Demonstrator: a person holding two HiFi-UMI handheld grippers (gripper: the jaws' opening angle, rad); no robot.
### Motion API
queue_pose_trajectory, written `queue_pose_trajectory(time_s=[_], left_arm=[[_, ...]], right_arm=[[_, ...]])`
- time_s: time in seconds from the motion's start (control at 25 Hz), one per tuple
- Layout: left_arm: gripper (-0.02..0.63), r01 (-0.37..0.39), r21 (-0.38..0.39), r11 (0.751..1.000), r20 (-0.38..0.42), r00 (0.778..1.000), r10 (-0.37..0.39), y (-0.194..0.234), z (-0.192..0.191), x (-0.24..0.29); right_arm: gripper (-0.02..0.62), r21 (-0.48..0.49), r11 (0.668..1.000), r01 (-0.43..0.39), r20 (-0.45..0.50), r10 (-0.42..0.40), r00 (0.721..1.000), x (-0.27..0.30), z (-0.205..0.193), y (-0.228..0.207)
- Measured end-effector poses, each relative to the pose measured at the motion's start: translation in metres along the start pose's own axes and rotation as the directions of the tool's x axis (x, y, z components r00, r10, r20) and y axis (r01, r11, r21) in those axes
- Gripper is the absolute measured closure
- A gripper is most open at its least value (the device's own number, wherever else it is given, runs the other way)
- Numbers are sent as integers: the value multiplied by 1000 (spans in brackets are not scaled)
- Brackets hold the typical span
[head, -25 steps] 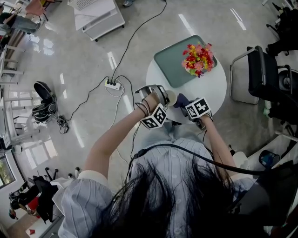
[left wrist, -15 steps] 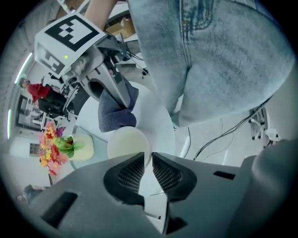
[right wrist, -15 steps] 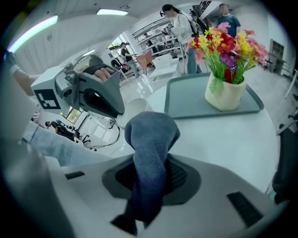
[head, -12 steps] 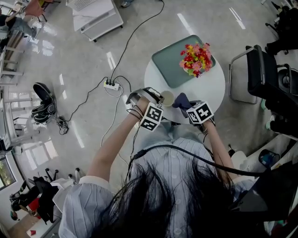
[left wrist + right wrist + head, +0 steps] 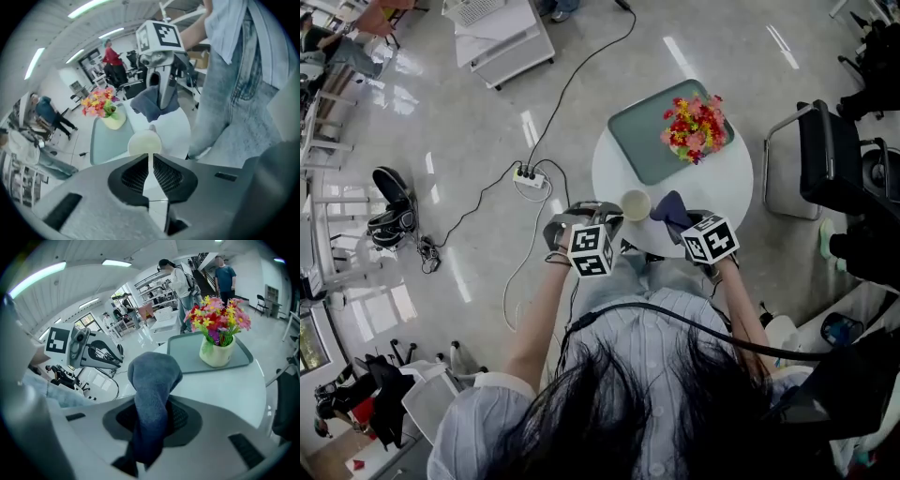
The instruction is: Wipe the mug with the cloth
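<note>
A cream mug (image 5: 636, 203) stands upright near the front edge of the round white table (image 5: 727, 183). In the left gripper view the mug (image 5: 145, 143) sits just beyond my left gripper (image 5: 150, 157), apart from it. That left gripper (image 5: 605, 219) is shut, with only a thin slit between the jaws and nothing in them. My right gripper (image 5: 686, 223) is shut on a blue cloth (image 5: 668, 206), which bulges up out of the jaws (image 5: 154, 376) just right of the mug. From the left gripper view the right gripper (image 5: 161, 86) and the hanging cloth (image 5: 151, 107) show behind the mug.
A green tray (image 5: 639, 141) at the table's back carries a vase of bright flowers (image 5: 696, 120). A black chair (image 5: 825, 155) stands to the right. On the floor to the left lie a power strip (image 5: 528, 175) and its cables. People stand in the room behind.
My left gripper has drawn back left and toward the body, away from the mug, which stays on the table. The right gripper with the cloth has hardly moved.
</note>
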State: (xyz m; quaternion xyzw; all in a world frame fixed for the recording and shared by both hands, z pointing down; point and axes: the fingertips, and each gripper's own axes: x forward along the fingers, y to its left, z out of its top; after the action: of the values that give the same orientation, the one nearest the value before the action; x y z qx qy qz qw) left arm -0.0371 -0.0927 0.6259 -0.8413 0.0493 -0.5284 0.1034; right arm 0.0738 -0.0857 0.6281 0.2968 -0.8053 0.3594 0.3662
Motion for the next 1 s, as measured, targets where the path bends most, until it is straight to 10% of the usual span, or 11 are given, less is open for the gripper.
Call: queue_pose_trajectory(time_s=[0.44,1.0], left_arm=[[569,-124,-430,894,46,986,158,-23,2,-29],[569,-189,-597,779,-5,973,232,-74,5,-47]], right_arm=[[494,-99,994,-48,10,49,999,-7,3,26],[494,-156,982,-108,20,113,993,-7,-15,55]])
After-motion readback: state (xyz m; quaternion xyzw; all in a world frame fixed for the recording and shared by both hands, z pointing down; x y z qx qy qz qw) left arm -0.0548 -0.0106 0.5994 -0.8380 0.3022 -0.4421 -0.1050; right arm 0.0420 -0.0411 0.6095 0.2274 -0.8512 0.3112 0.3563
